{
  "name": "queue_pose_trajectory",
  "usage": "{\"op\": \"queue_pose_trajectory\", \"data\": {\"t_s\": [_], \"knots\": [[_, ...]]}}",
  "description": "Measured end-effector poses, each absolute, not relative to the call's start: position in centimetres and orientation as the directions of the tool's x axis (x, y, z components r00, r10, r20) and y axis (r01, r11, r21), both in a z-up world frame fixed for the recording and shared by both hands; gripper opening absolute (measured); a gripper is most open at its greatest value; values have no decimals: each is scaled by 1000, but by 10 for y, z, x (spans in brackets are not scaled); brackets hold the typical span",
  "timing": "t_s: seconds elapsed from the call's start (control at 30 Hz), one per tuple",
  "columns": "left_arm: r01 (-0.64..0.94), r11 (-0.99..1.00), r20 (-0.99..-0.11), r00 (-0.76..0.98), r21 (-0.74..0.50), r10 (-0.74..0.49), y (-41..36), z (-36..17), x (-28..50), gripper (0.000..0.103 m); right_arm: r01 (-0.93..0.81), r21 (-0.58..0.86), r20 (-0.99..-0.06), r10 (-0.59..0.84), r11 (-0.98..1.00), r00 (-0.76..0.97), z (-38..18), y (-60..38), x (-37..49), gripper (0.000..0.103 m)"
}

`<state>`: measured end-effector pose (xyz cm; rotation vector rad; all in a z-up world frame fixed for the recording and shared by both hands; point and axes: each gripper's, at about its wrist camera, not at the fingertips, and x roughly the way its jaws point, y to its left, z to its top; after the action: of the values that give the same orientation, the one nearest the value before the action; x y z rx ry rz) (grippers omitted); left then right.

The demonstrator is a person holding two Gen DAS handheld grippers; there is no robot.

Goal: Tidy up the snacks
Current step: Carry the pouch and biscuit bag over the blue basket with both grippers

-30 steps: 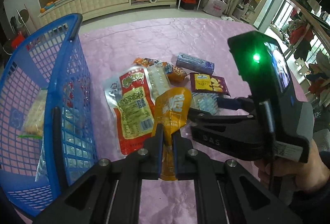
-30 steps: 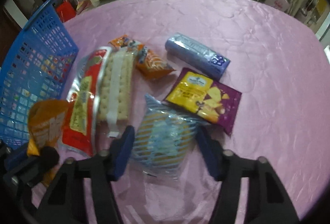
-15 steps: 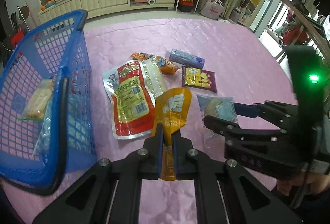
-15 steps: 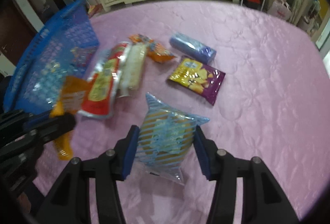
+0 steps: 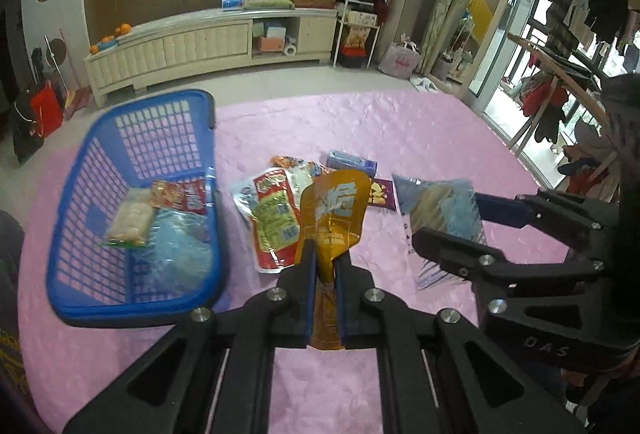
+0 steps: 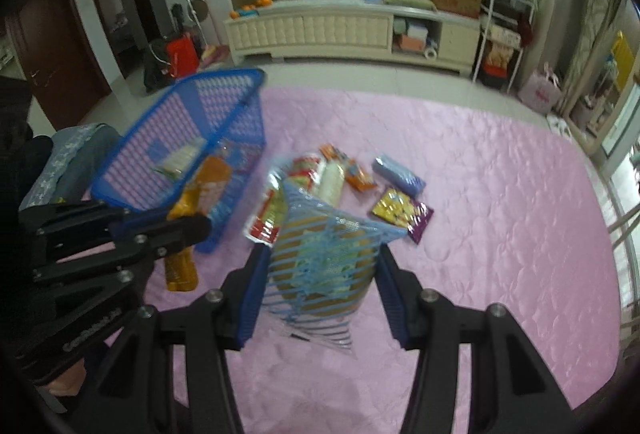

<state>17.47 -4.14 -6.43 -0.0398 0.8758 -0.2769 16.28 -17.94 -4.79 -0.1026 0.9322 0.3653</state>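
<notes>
Left hand-held gripper (image 5: 323,276): jaws almost fully together, clamped on the lower end of an orange pouch (image 5: 335,212). Pouch stands upright from the jaws, clear of the pink cover (image 5: 420,138), top end flared wide. Seen from the right wrist camera, the same pouch (image 6: 200,194) hangs in front of the basket's near wall.

Right hand-held gripper (image 6: 318,288): jaws about half apart, pads pressing both sides of a blue-striped packet (image 6: 324,262). Packet is lifted off the cover; its clear lower seam trails below the pads. In the left view the packet (image 5: 438,212) sits to the right of the orange pouch, apart from it.

Blue basket (image 5: 68,262): on the cover, left of both grippers. Inside it: a pale cracker pack (image 5: 130,222), a small red-and-blue pack (image 5: 180,194) behind that, and a clear bluish wrapper (image 5: 180,246) beside them.

Still on the cover, between basket and right gripper: a red pouch (image 5: 272,218), a long white cracker sleeve (image 6: 332,180) just beside it, an orange packet (image 6: 358,176), a purple chip bag (image 6: 404,214), a blue roll (image 6: 398,174) farthest out. Items blurred; labels unreadable.

Far side: floor, a low white cabinet (image 5: 208,46) along the wall.
</notes>
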Motion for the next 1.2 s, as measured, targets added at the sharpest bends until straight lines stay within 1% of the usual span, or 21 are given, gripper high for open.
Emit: {"op": "queue_pose_trajectory", "data": {"t_s": [0.23, 0.43, 0.6, 0.73, 0.93, 1.2], "knots": [[213, 957, -714, 639, -195, -287, -1, -36, 157, 8, -430, 59, -761, 319, 901, 565, -23, -152, 160, 57], [191, 968, -704, 665, -163, -250, 31, -19, 157, 8, -499, 62, -725, 383, 865, 573, -4, -121, 166, 57], [163, 976, -709, 672, -142, -216, 59, -12, 164, 8, -537, 44, -712, 403, 843, 575, 5, -92, 179, 57], [132, 984, -721, 670, -119, -177, 82, -12, 179, 8, -560, 63, -713, 429, 826, 554, 3, -73, 193, 57], [102, 988, -730, 666, -115, -154, 105, -13, 200, 8, -586, 73, -722, 448, 807, 527, -7, -48, 214, 57], [84, 988, -770, 619, -130, -154, 122, -46, 232, 8, -592, 63, -768, 418, 804, 485, -36, -16, 246, 57]]}}
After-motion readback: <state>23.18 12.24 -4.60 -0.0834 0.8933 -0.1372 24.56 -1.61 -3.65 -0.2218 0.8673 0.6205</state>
